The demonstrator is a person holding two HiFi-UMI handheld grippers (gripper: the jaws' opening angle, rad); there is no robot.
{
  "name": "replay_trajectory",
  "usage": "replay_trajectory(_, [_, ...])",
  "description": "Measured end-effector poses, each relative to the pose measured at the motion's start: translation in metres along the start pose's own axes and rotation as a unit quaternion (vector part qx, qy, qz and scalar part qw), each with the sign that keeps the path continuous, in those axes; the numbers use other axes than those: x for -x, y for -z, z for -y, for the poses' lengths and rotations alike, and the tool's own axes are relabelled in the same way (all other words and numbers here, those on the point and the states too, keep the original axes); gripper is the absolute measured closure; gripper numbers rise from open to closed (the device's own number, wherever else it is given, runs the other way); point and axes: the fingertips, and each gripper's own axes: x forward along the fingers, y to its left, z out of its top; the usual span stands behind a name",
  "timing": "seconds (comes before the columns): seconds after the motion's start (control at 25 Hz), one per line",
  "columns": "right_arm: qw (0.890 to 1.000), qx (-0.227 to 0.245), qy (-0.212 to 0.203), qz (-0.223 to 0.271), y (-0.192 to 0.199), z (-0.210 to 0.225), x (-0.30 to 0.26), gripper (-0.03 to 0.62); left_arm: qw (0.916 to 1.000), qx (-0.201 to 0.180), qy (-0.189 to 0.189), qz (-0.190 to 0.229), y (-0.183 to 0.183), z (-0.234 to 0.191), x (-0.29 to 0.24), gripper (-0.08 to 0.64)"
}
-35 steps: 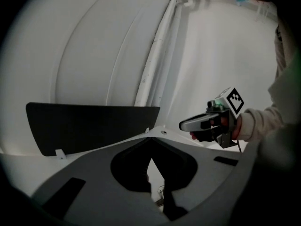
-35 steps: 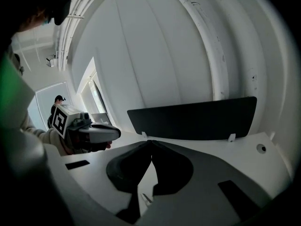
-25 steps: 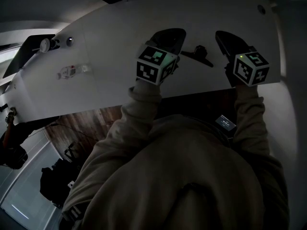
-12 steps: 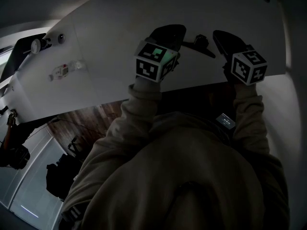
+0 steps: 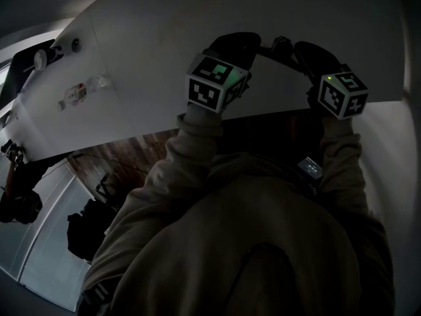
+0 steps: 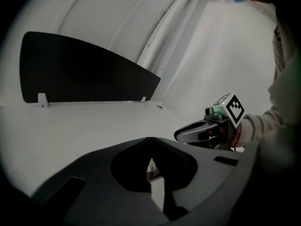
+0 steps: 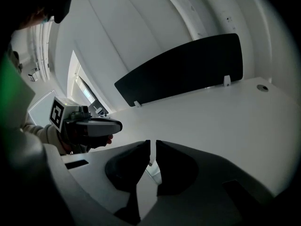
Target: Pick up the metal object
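Lower over the worktop [image 5: 158, 45] than a second ago, the left hand-held gripper [image 5: 252, 41] and the right hand-held gripper [image 5: 298, 47] both have their jaws together on nothing. The metal object [image 5: 279, 45] lies on the worktop between their tips.

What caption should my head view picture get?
Left gripper and right gripper, both shut, flank a dark metal object on the white table.

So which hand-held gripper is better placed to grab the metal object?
Probably right: the metal object lies nearer the right hand-held gripper than the left hand-held gripper in the head view. Both are shut.
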Motion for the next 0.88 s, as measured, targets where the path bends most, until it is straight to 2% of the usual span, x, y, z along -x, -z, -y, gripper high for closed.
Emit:
replay_trajectory(0.08, [1.0, 0.001, 0.0, -0.01, 0.01, 0.003, -0.006, 0.567, 1.0, 0.007, 0.002, -0.004, 0.005, -0.001, -0.003, 0.565])
replay_trajectory(0.12, [1.0, 0.0, 0.0, -0.016, 0.015, 0.005, -0.008, 0.546, 0.9999, 0.01, 0.006, -0.005, 0.007, 0.0, -0.005, 0.565])
replay_trajectory(0.2, [1.0, -0.008, -0.001, -0.022, 0.022, 0.009, -0.011, 0.46, 0.9998, 0.013, 0.014, -0.006, 0.01, 0.003, -0.009, 0.565])
replay_trajectory(0.36, [0.999, -0.029, -0.004, -0.015, 0.03, 0.014, -0.018, 0.407, 0.9997, 0.021, 0.011, -0.006, 0.018, 0.0, -0.013, 0.565])
replay_trajectory(0.48, [0.999, -0.042, -0.003, -0.028, 0.041, 0.021, -0.023, 0.4, 0.9995, 0.027, 0.01, -0.012, 0.025, -0.002, -0.015, 0.565])
replay_trajectory(0.64, [0.998, -0.029, -0.004, -0.047, 0.05, 0.03, -0.029, 0.4, 0.999, 0.042, 0.012, -0.013, 0.037, -0.006, -0.02, 0.565])
replay_trajectory(0.88, [0.998, -0.037, -0.024, -0.054, 0.062, 0.03, -0.036, 0.4, 0.9978, 0.064, 0.016, -0.012, 0.05, -0.005, -0.021, 0.565])
